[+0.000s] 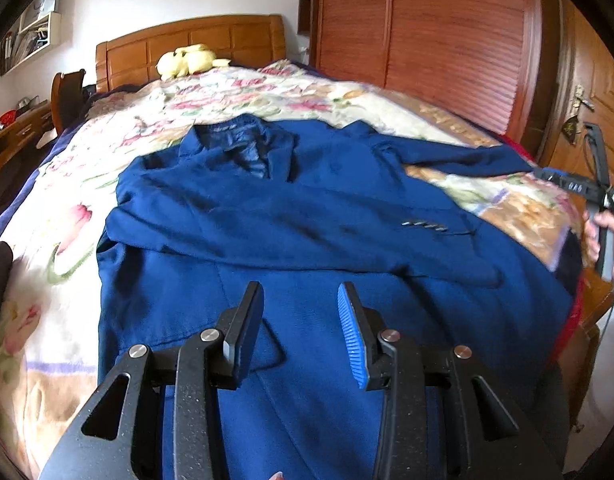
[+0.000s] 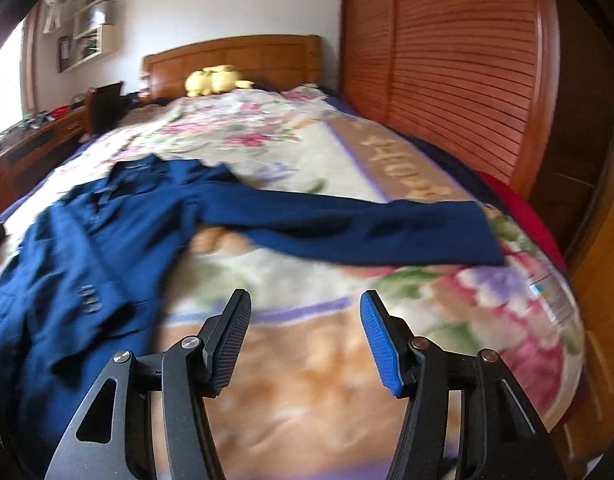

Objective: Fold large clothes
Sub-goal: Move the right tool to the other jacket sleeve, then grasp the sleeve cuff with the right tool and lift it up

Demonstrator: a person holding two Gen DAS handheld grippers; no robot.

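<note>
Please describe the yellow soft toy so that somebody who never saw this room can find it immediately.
Look at the big bed with the floral blanket and follow it to the wooden headboard. The yellow plush toy lies right against it. Nothing else on the bed is yellow; the blue jacket lies much nearer.

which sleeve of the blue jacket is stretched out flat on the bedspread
The sleeve on the wardrobe side lies stretched out over the flowered bedspread. The other sleeve is folded across the jacket's front, cuff buttons showing.
</note>
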